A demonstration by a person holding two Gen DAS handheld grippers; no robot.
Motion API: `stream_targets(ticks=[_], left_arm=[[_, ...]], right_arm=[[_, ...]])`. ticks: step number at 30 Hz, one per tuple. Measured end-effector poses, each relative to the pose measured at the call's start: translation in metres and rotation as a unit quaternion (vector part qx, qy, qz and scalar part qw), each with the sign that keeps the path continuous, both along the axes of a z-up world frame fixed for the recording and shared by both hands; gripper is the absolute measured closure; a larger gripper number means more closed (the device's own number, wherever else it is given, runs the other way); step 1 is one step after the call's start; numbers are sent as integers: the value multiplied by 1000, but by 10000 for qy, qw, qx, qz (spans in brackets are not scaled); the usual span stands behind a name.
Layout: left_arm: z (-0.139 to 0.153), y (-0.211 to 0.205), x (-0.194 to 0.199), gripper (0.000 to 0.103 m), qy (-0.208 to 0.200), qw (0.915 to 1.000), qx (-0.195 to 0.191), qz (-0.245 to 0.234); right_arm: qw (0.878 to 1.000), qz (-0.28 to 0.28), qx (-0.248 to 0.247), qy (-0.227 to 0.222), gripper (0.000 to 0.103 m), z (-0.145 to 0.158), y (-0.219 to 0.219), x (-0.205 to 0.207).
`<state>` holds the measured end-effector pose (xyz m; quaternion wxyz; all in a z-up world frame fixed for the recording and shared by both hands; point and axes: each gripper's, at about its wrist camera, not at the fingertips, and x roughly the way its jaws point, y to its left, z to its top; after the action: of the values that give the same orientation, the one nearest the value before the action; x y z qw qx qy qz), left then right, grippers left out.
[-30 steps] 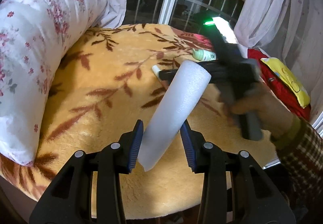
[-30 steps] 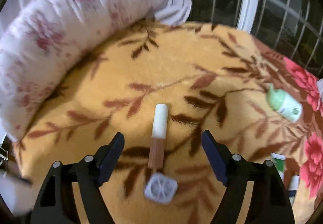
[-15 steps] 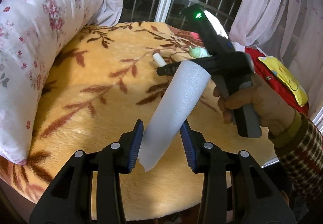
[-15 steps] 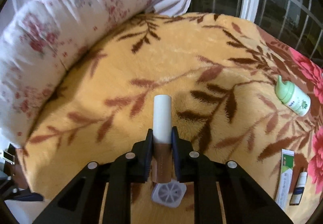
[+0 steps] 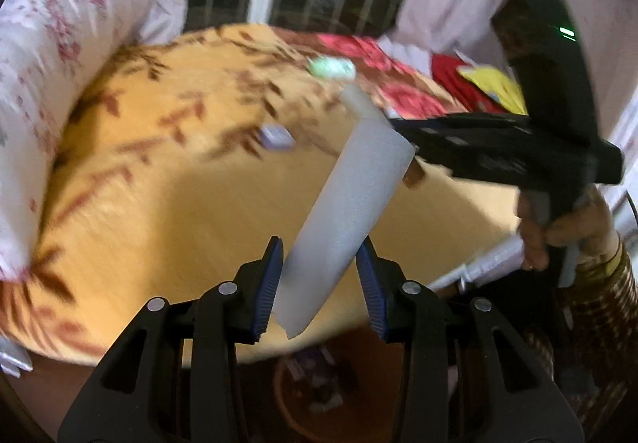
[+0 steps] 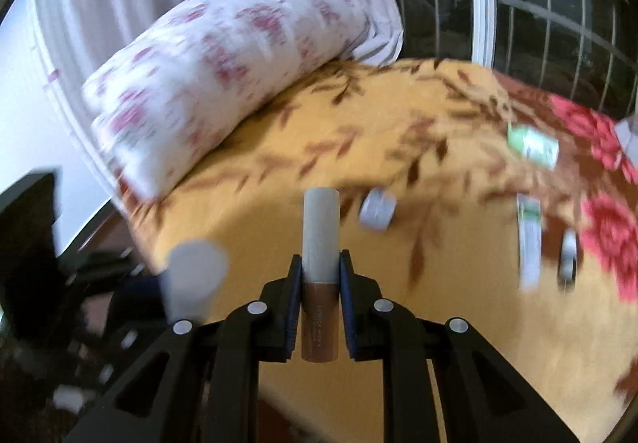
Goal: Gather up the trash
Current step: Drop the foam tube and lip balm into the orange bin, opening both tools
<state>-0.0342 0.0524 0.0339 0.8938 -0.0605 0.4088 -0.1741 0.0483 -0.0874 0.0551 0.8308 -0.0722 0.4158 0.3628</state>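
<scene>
My left gripper [image 5: 321, 285] is shut on a long white foam tube [image 5: 347, 211] and holds it above the front edge of the yellow blanket [image 5: 167, 203]. My right gripper [image 6: 320, 295] is shut on a brown lipstick tube with a white cap [image 6: 320, 267], lifted off the blanket [image 6: 299, 211]. In the left wrist view the right gripper [image 5: 406, 136] shows at the right, behind the foam tube, with the white cap [image 5: 361, 102] sticking out. The foam tube's end [image 6: 195, 275] shows at lower left in the right wrist view.
A small white square cap [image 5: 277, 136] [image 6: 377, 209], a green-white bottle [image 5: 333, 68] [image 6: 532, 144], a flat white-green tube [image 6: 528, 239] and a small dark-ended item [image 6: 568, 255] lie on the blanket. A floral pillow [image 5: 52, 84] [image 6: 223, 72] lies at the left. A round basket [image 5: 319, 391] stands on the floor below.
My right gripper lifted the lipstick tube off the blanket and pulled back toward the front edge. My left gripper swung back too, still holding the foam tube. The white cap stayed behind.
</scene>
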Motion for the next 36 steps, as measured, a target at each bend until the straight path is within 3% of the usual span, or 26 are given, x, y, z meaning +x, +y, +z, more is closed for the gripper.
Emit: stream_targets(ticks=[3, 7, 14, 15, 18, 21, 27, 33, 36], left_arm=[[-23, -21, -18, 65, 448, 9982, 44, -384], [-65, -43, -36, 65, 1119, 9909, 73, -746], [-117, -63, -46, 63, 2017, 9741, 215, -1003], [-121, -63, -46, 58, 2140, 9713, 263, -1003], [-129, -55, -45, 37, 2422, 9662, 399, -783], [-127, -45, -46, 34, 2373, 9686, 404, -619], [-108, -39, -47, 34, 1970, 9781, 459, -488], [-72, -40, -40, 34, 1374, 9888, 426, -388], [-53, -40, -39, 27, 1035, 9932, 439, -311]], right_arm=[[9993, 106, -125, 335, 85, -22, -19, -35], [9932, 121, -341, 1104, 85, -80, -38, -77], [9765, -70, -605, 2067, 83, -161, -48, -103], [9742, -74, -684, 2149, 78, -168, -48, -106], [9718, -178, -839, 2198, 31, -174, -48, -109], [9735, -208, -944, 2074, 27, -172, -49, -110], [9819, -389, -587, 1760, 27, -148, -57, -105], [9924, -516, -66, 1113, 27, -102, -64, -102], [9952, -625, 199, 725, 23, -78, -71, -98]])
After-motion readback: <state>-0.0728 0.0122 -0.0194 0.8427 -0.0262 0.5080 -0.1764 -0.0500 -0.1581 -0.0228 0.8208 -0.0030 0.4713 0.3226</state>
